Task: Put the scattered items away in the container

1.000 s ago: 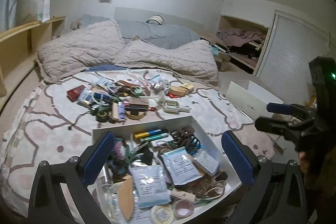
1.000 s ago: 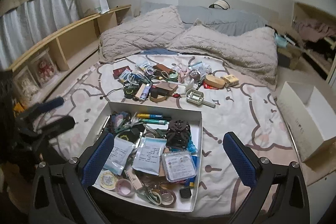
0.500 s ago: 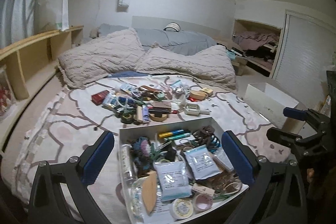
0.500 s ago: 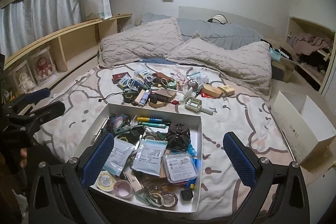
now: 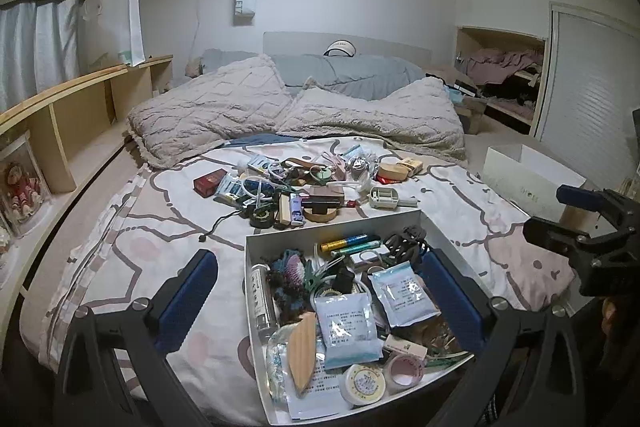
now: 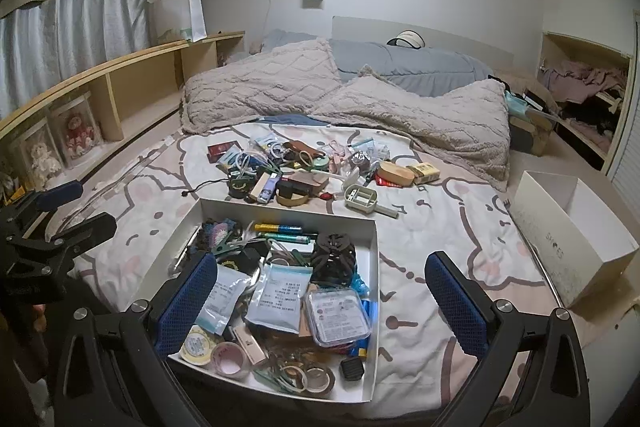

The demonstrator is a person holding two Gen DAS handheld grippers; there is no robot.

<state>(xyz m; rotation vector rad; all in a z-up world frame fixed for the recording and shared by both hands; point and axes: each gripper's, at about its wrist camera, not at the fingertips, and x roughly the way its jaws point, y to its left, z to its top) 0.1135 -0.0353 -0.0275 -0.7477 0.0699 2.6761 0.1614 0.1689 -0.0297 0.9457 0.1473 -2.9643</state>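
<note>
A white open container [image 5: 304,233] sits on the bed's near end, packed with pouches, tape rolls, pens and a hair claw. My left gripper [image 5: 320,291] hovers over it, open, nothing between its blue pads. My right gripper [image 6: 320,301] is likewise open and empty above the same container [image 6: 288,213]. Behind it on the sheet lies the scattered pile [image 5: 304,187]: a red box [image 5: 210,182], a black tape roll [image 5: 262,215], a white plastic frame [image 5: 384,197], cables and small boxes. The pile [image 6: 296,175] is beyond both grippers. Each gripper shows at the other view's edge.
An empty white shoebox [image 6: 572,239] stands off the bed's right side. Two beige pillows [image 5: 224,111] and a grey duvet lie behind the pile. A wooden shelf [image 6: 100,83] with boxed dolls runs along the left. Patterned sheet to the left of the container is bare.
Both cameras have lifted and tilted up, bringing the ceiling lamp into view. The left view swung left, so the container now sits further right. Both grippers stay open and empty.
</note>
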